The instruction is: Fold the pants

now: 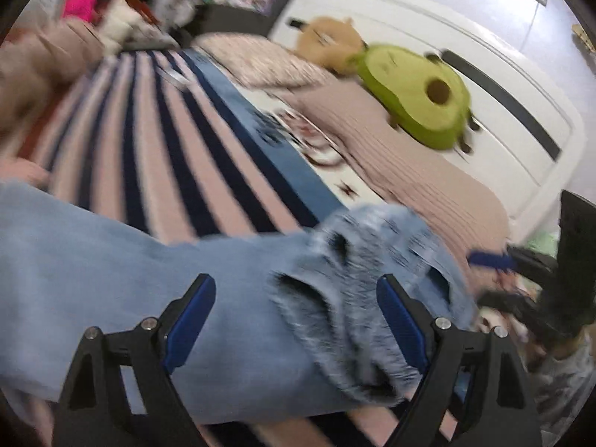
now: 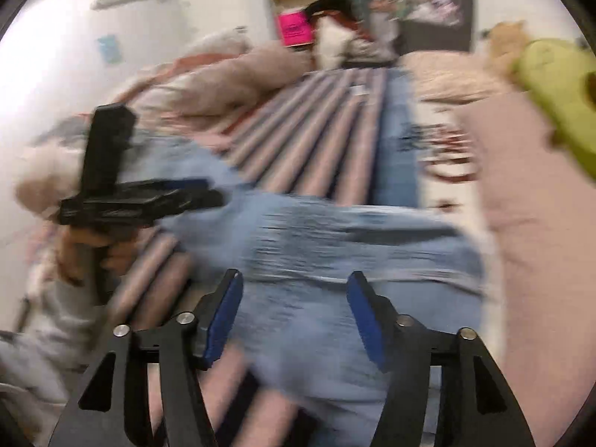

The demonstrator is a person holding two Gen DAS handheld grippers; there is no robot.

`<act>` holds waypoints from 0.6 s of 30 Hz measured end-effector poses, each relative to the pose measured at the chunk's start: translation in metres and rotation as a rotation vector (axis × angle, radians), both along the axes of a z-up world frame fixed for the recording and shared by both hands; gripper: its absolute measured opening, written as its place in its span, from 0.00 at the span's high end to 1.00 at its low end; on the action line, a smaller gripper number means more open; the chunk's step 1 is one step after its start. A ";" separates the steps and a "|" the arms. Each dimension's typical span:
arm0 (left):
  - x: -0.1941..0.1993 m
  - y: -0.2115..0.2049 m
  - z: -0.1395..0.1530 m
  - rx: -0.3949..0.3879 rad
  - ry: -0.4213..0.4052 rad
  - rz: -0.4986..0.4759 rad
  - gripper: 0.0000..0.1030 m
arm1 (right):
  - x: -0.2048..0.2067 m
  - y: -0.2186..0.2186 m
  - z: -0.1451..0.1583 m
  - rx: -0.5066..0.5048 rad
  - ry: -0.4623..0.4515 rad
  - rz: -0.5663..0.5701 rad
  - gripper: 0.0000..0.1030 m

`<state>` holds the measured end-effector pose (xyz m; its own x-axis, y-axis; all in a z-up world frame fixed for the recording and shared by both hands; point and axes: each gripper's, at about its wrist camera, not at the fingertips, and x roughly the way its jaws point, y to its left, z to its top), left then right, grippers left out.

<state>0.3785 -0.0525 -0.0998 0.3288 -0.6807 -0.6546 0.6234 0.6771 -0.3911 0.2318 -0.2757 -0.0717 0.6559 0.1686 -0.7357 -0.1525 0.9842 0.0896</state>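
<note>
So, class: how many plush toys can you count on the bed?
2. A green avocado plush lies against the white headboard, and a tan plush sits just behind it, touching it. Others may be hidden among the bedding; the pictures are blurred.

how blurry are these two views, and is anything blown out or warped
Left wrist view: motion blur smears the jeans and striped blanket; the left gripper, open, stays sharp; the avocado plush is only slightly soft. Right wrist view: heavier smear across the jeans, the wall at upper left is blown out white, and fisheye bends the edges in both.
</note>
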 end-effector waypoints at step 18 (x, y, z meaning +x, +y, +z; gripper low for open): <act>-0.010 -0.037 -0.030 -0.059 0.065 -0.052 0.82 | -0.015 -0.061 -0.043 0.061 0.065 -0.196 0.44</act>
